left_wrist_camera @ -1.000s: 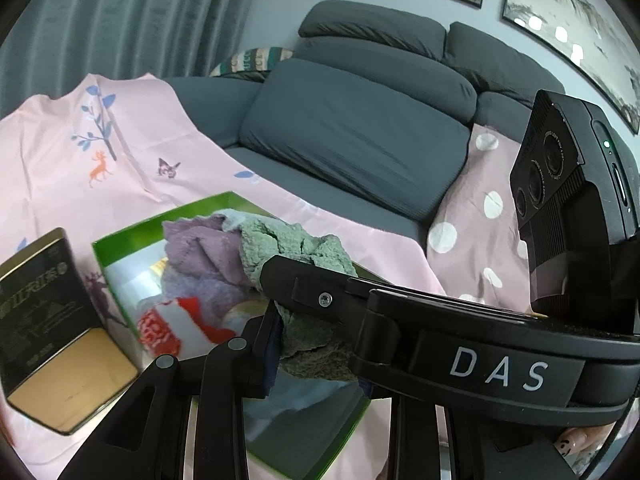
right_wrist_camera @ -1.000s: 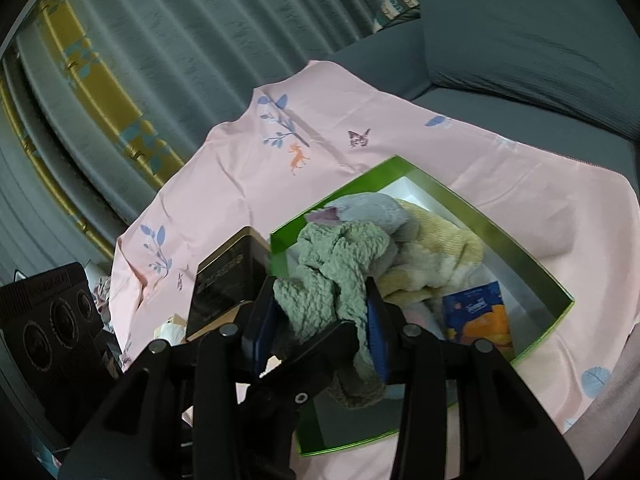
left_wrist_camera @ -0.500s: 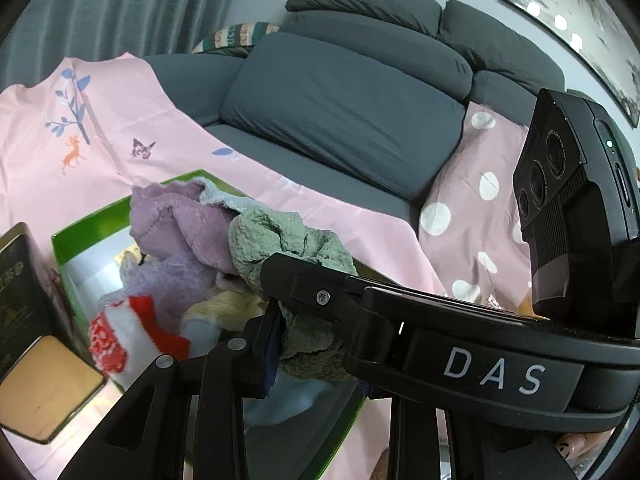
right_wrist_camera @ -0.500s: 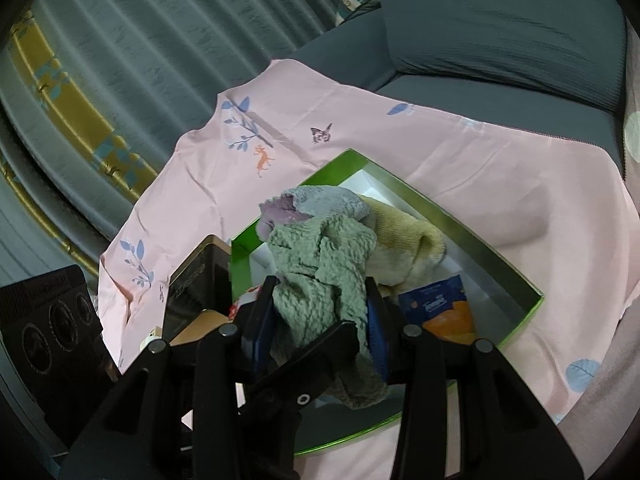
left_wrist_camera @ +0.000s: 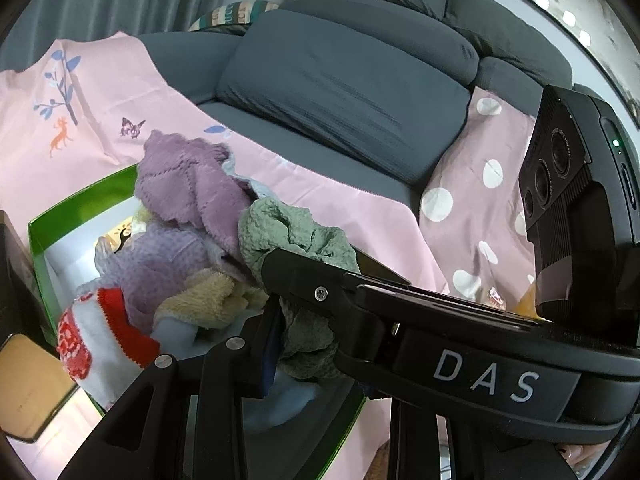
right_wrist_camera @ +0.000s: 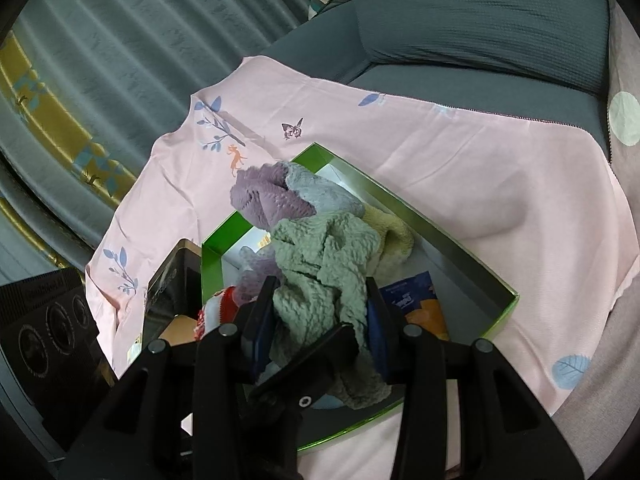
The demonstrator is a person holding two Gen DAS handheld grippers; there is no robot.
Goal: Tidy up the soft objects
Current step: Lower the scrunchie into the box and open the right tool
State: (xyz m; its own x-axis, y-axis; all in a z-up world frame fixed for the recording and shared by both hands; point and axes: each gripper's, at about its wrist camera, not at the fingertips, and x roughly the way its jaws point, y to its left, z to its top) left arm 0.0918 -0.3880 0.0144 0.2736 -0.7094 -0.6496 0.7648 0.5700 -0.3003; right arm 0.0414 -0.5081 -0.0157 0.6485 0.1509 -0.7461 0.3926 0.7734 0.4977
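Note:
A crumpled sage-green cloth (left_wrist_camera: 296,232) (right_wrist_camera: 324,264) hangs above an open green box (left_wrist_camera: 80,204) (right_wrist_camera: 440,236), and both grippers are shut on it. In the right wrist view my right gripper (right_wrist_camera: 320,320) pinches it between blue pads, with a left finger (right_wrist_camera: 312,360) crossing in front. In the left wrist view my left gripper (left_wrist_camera: 304,332) clamps its lower part; the right gripper's body hides one left finger. In the box lie a purple cloth (left_wrist_camera: 188,184) (right_wrist_camera: 264,192), a yellow fleecy cloth (left_wrist_camera: 200,300) and a red-and-white knit piece (left_wrist_camera: 92,328).
The box sits on a pink printed sheet (right_wrist_camera: 440,152) before a grey sofa (left_wrist_camera: 340,80) with a polka-dot pillow (left_wrist_camera: 480,200). A blue-and-orange packet (right_wrist_camera: 416,300) lies in the box. A black tin (right_wrist_camera: 172,292) with a gold lid (left_wrist_camera: 28,384) stands at its left.
Both grippers have sunk a little toward the box, still holding the green cloth. The pile in the box looks nearer and larger.

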